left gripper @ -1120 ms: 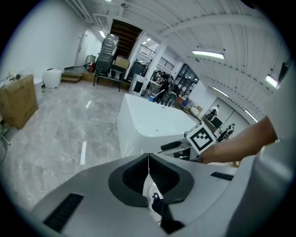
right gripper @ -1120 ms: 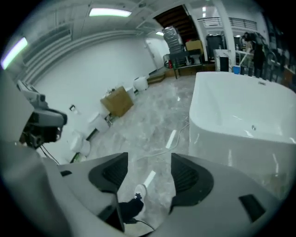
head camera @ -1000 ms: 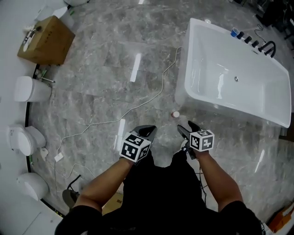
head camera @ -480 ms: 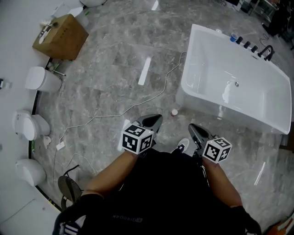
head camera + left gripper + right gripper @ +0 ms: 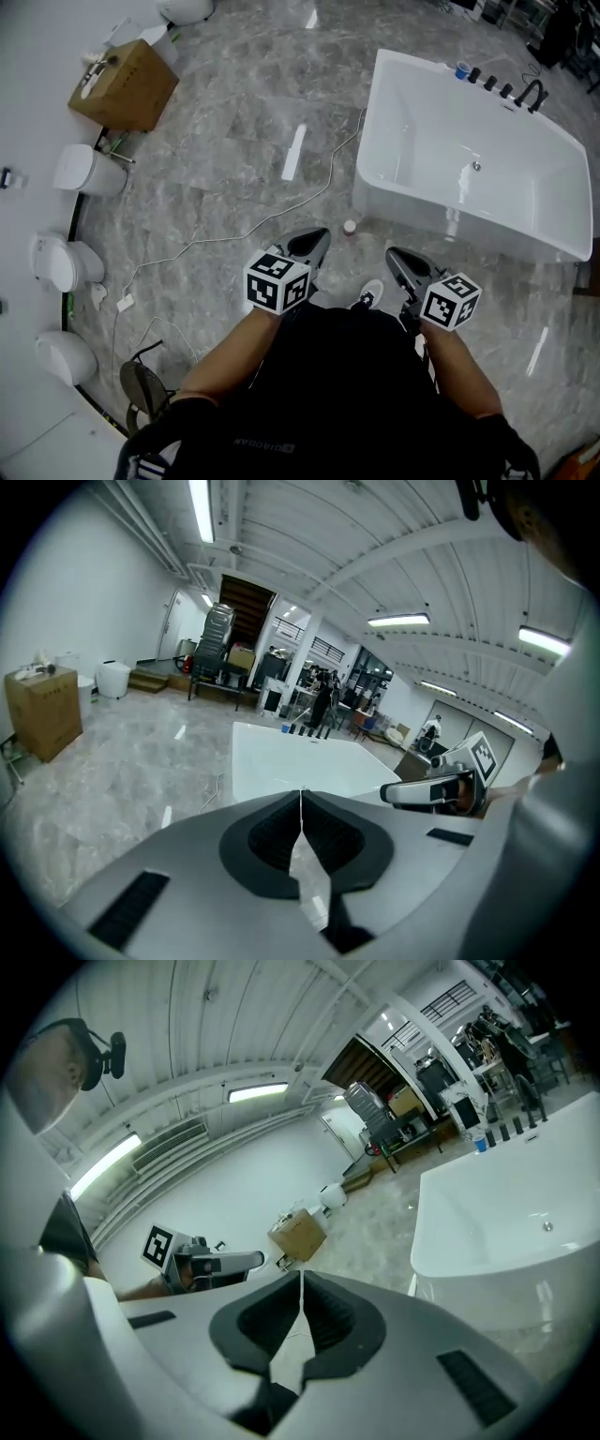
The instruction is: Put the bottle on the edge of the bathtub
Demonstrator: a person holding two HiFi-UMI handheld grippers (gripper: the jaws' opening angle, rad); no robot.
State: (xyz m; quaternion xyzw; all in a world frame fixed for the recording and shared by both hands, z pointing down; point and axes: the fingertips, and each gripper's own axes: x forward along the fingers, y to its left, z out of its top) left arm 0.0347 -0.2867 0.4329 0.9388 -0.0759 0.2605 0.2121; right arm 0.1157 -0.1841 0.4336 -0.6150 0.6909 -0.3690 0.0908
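Standing on the grey floor (image 5: 234, 131), the bottle (image 5: 350, 227) is just beside the near corner of the white bathtub (image 5: 412, 208). It is down by the foot of the tub, well below the edge. It looks very small from up here. It has a pale body and a reddish top. The top seems to face up at the camera, so the bottle looks like it stands straight, with its long side going up and down. It is too tiny to be sure, and no label can be made out.

The left gripper (image 5: 317, 238) is up in the air near the bottle, not touching it. Its two jaws are pressed together with nothing in them (image 5: 301, 794). The right gripper (image 5: 396, 256) is close by on the other side. Its jaws are together too, and empty (image 5: 301, 1277).

Each gripper's own grey body fills the low part of its view and covers the floor there. The person's dark clothes hide the floor at the bottom of the head view. The far right corner of the tub is cut off by the picture's side.
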